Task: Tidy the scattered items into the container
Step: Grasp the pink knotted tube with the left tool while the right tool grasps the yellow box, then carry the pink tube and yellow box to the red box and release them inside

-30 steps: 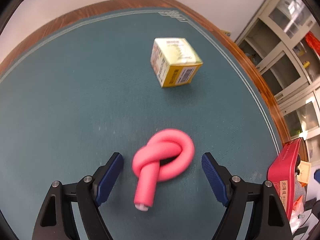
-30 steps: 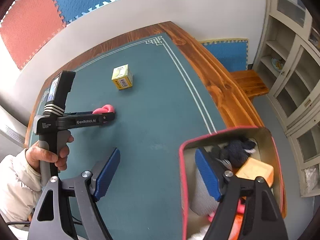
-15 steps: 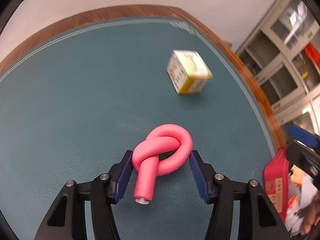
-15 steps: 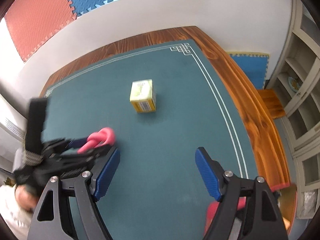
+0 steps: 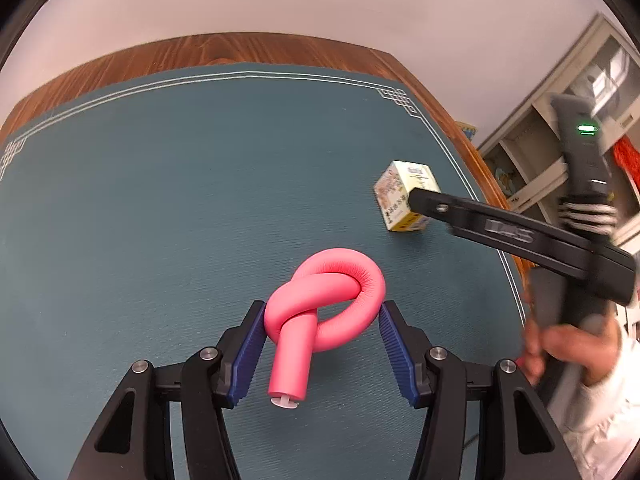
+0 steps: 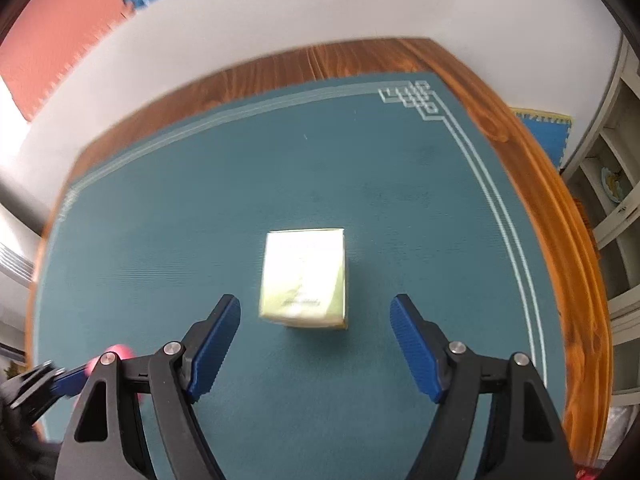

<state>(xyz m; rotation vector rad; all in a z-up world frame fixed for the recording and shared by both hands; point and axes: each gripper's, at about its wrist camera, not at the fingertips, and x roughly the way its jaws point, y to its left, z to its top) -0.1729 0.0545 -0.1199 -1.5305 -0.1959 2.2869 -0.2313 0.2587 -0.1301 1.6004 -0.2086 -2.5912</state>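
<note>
- Two items lie well apart on my green table mat (image 5: 160, 200); no container is in view.
- My right gripper (image 6: 316, 344) hangs wide open, empty, short of the yellow box (image 6: 304, 276): I judge it must advance, then close.
- My left gripper (image 5: 322, 344) pinches the knotted pink foam tube (image 5: 324, 300), both pads touching; lifting comes next.

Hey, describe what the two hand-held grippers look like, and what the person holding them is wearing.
Each hand-held gripper is a black frame with two angular fingers, silver round pivot bolts and ribbed blue pads. This shows on the left gripper and the right gripper. From the left view, the right one's side bears grey lettering, too blurred to read, a grey handle, a black-and-white striped band and a green light. The person wears a white sleeve.
</note>
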